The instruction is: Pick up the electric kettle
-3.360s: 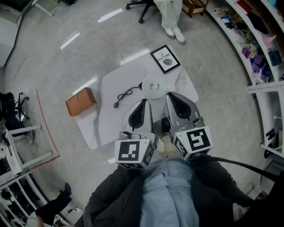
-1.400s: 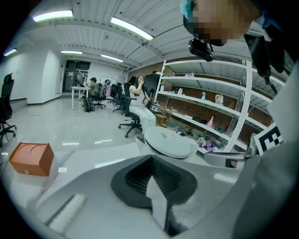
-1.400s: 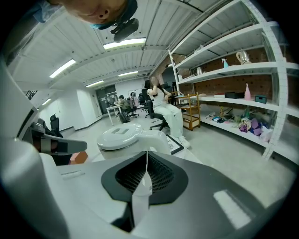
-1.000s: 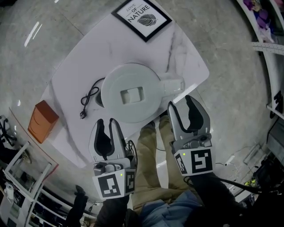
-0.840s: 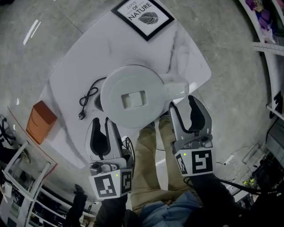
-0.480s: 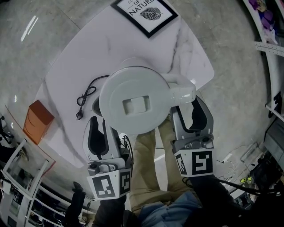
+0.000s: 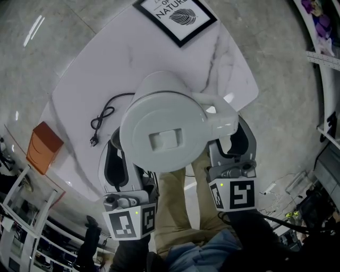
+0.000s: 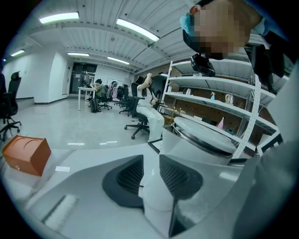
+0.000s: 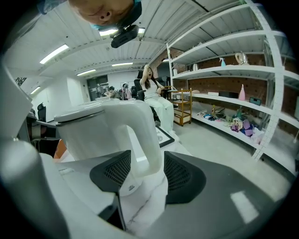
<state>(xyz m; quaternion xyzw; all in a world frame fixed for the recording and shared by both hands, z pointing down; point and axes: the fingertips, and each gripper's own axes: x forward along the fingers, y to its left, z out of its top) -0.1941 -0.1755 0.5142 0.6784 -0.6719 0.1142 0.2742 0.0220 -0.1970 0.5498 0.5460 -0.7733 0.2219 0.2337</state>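
One table point(image 7: 106, 69), white and veined like marble, carries one electric kettle point(image 7: 162, 133), one black power cord point(image 7: 103, 112) and one framed picture point(image 7: 180, 16). One orange box point(image 7: 42, 146) sits on the floor off the table's left edge.

The kettle stands at the middle of the table's near edge, lid shut, with its one handle point(image 7: 222, 121) turned towards the right corner.

There are two hand-held grippers, one on either side of the kettle. The right hand-held gripper point(image 9: 147, 154) has just been opening its jaws, which now stand wide apart. The lower part of the handle is between them and neither pad presses on it. The jaws of the left hand-held gripper point(image 8: 151, 158) stand a narrower gap apart, just left of the kettle's body. A smooth white rounded surface fills that gap, and I cannot tell whether it is the table's edge or something else.

From the head view the wide lid covers the tips of both hand-held grippers and a stretch of the near edge. The cord's far end runs out of sight behind the kettle, while its plug lies free near the left edge. The picture at the far edge is cut off by the frame. A dark patch under the kettle's left side is too hidden to identify.
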